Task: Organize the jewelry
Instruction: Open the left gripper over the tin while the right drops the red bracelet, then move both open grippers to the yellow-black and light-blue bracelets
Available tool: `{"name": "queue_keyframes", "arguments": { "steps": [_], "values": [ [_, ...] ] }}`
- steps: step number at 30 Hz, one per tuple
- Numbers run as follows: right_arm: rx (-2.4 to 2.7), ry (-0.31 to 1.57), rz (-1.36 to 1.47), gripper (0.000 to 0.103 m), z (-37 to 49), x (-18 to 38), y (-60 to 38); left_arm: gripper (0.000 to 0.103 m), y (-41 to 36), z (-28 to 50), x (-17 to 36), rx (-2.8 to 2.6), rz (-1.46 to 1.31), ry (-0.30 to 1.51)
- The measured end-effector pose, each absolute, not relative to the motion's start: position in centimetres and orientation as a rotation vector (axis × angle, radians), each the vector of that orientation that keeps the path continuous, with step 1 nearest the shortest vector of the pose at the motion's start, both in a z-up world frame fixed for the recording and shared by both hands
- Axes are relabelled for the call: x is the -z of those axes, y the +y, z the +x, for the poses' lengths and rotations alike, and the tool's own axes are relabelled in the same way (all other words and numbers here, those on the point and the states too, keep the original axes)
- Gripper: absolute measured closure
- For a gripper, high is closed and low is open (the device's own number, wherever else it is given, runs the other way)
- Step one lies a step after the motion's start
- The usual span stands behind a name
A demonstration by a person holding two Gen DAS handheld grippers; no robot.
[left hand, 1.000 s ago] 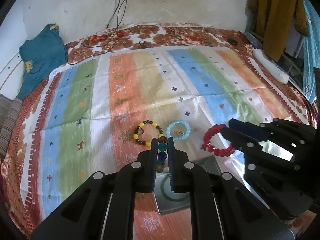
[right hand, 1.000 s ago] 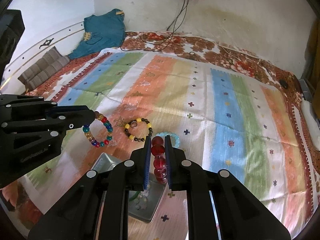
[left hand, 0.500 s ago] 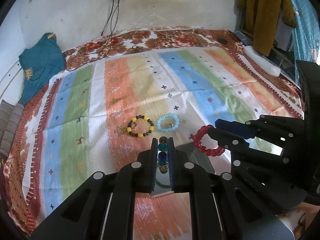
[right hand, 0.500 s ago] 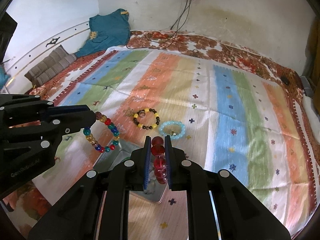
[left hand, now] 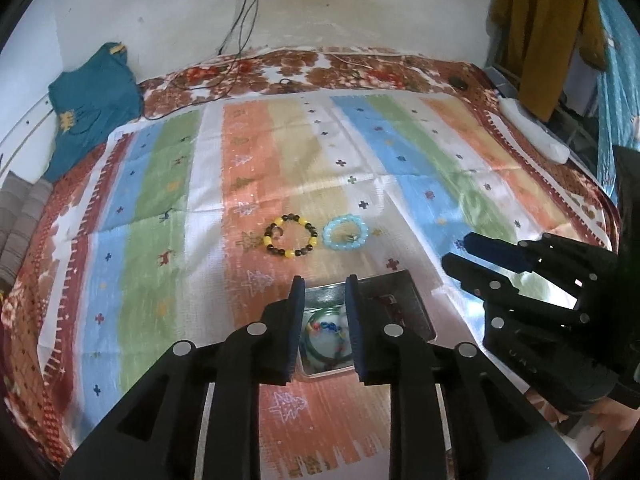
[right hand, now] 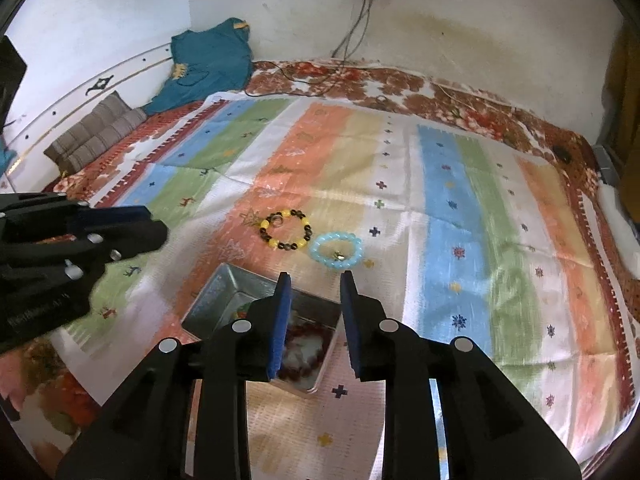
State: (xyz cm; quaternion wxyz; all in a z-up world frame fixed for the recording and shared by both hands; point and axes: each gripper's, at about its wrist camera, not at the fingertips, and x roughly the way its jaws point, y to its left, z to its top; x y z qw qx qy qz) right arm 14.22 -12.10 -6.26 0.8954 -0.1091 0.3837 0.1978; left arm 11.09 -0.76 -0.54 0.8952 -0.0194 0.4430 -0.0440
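Observation:
A metal tray [left hand: 404, 286] [right hand: 224, 284] lies on the striped cloth just in front of both grippers. A multicoloured bead bracelet [left hand: 330, 326] and a red bead bracelet [right hand: 304, 332] lie inside it. My left gripper [left hand: 323, 284] is open and empty above the tray. My right gripper [right hand: 314, 280] is open and empty above the tray too. A yellow-and-black bead bracelet [left hand: 291, 235] [right hand: 285, 230] and a light blue bead bracelet [left hand: 345, 233] [right hand: 337, 250] lie on the cloth just beyond the tray.
The striped cloth [left hand: 160, 184] covers a bed with a floral sheet. A teal garment [left hand: 92, 104] lies at the far left corner, folded cushions [right hand: 96, 128] at the left edge. Cables [left hand: 240, 28] hang down the wall. A white object [left hand: 532, 132] lies at the right edge.
Both grippers have opened. The multicoloured bracelet dropped from the left one and the red bracelet from the right one into the tray.

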Motion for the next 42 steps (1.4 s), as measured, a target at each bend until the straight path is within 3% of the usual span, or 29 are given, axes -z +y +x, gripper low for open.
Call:
{"name": "queue_keyframes", "arguments": {
  "steps": [6, 16, 20, 25, 29, 42],
  "values": [
    [-0.386, 0.824, -0.221, 0.065, 15.4, 6.9, -12.4, 0.071, 0.3, 11.6, 1.6, 0.059, -0.052, 0.947],
    [-0.351, 0.857, -0.216, 0.055, 17.5, 7.7, -12.7, 0.057, 2.4, 13.5, 3.8, 0.003, -0.092, 1.018],
    [-0.344, 0.859, -0.217, 0.045, 18.1, 7.8, -12.7, 0.050, 2.8, 14.2, 4.4, -0.013, -0.098, 1.033],
    [-0.352, 0.889, -0.189, 0.045, 19.4, 8.3, -12.8, 0.045, 3.1, 15.4, 5.1, -0.033, -0.104, 1.054],
    [-0.322, 0.880, -0.217, 0.037, 20.1, 8.4, -12.7, 0.038, 3.5, 16.2, 5.6, -0.048, -0.103, 1.061],
    [-0.311, 0.912, -0.191, 0.031, 23.1, 9.2, -12.4, 0.035, 4.4, 19.2, 7.5, -0.072, -0.100, 1.099]
  ]
}}
